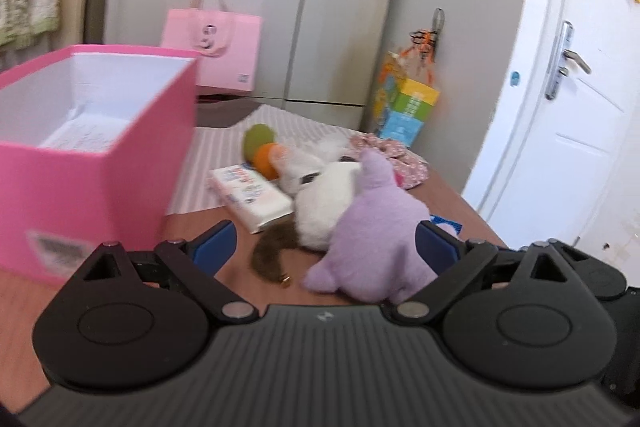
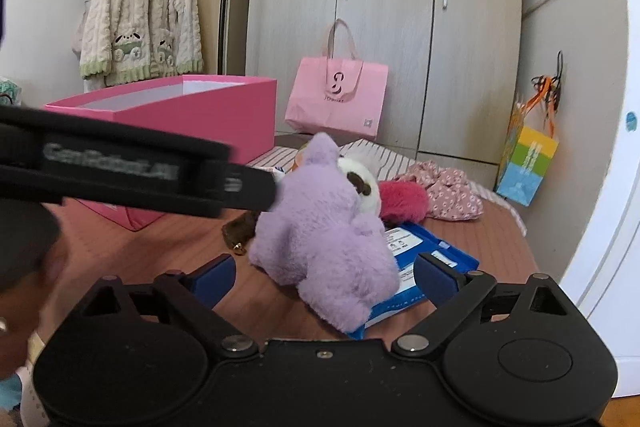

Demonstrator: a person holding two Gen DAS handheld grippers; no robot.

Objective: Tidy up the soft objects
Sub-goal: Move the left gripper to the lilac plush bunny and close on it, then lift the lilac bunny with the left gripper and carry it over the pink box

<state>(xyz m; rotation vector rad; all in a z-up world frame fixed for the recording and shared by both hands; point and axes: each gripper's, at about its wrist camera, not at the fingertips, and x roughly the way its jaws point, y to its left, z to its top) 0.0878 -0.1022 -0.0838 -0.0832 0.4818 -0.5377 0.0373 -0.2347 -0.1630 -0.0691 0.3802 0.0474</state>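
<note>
A purple plush toy (image 1: 376, 235) lies on the brown table, in front of a white plush (image 1: 324, 199). My left gripper (image 1: 324, 247) is open, its blue pads on either side of the purple plush's lower end. In the right wrist view the purple plush (image 2: 328, 227) lies partly on a blue packet (image 2: 424, 255). My right gripper (image 2: 324, 279) is open just before the plush. The left gripper's body (image 2: 140, 171) reaches in from the left, touching the plush's side. An open pink box (image 1: 80, 155) stands to the left, and shows in the right wrist view (image 2: 192, 111) too.
A white tissue pack (image 1: 252, 195), a green and orange toy (image 1: 264, 147), a brown furry piece (image 1: 272, 255), a red fluffy item (image 2: 404, 201) and floral cloth (image 2: 452, 195) lie around. A pink bag (image 2: 340, 99) and a colourful bag (image 2: 524, 163) stand by the wardrobe.
</note>
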